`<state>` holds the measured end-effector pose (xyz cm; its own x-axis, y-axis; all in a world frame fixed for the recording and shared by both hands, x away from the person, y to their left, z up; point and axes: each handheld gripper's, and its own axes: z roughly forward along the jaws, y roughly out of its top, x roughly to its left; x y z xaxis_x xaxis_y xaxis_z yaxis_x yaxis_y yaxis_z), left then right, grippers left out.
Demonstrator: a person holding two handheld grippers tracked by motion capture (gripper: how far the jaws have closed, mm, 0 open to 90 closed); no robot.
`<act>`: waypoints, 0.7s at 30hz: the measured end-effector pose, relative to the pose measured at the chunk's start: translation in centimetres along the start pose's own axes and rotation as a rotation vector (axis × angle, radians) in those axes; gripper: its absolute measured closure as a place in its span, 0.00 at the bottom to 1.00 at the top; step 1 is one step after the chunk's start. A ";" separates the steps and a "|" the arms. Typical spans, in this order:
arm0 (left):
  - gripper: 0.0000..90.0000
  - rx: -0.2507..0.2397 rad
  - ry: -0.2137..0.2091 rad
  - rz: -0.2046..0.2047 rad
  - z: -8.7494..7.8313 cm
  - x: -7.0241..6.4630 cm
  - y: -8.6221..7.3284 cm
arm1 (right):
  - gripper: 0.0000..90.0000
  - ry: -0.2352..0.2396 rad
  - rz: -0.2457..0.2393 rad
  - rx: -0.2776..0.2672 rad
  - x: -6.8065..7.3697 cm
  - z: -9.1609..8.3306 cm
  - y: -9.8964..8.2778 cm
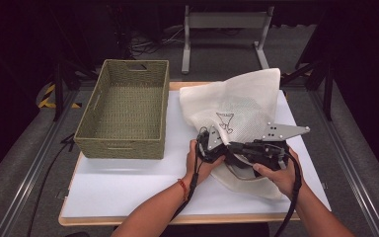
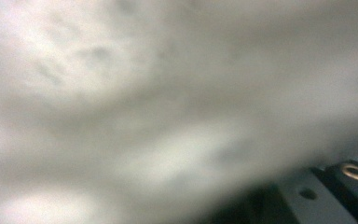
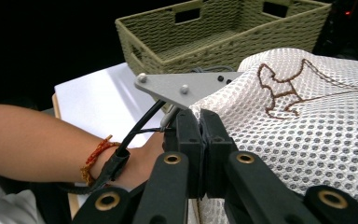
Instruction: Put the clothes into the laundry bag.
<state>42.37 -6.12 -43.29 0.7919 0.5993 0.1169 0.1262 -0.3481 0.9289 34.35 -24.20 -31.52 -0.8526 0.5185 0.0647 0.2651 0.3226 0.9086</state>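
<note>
Bright overhead light falls evenly on the white worktop [image 1: 128, 182], while the room around it sinks into near black. In the left gripper view the mesh bag [image 2: 168, 93], pressed close ahead of the claw, is a grey, unfocused blur. The right gripper view is sharp near its claw [image 3: 200, 135], the basket [image 3: 223, 32] beyond slightly soft.

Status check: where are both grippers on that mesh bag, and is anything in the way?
Right gripper shut on mesh bag edge. Left gripper pressed into bag, grip unclear. Basket beside it, empty. Nothing blocking.
</note>
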 end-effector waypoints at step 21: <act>0.78 0.073 -0.289 0.144 -5.9 -0.5 -1.8 | 0.99 -0.078 -0.003 -0.004 -0.8 0.1 -0.1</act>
<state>38.21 -1.52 -42.97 0.9401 0.3147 0.1308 0.0350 -0.4710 0.8814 35.09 -24.56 -31.69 -0.8155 0.5780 0.0295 0.2605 0.3211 0.9105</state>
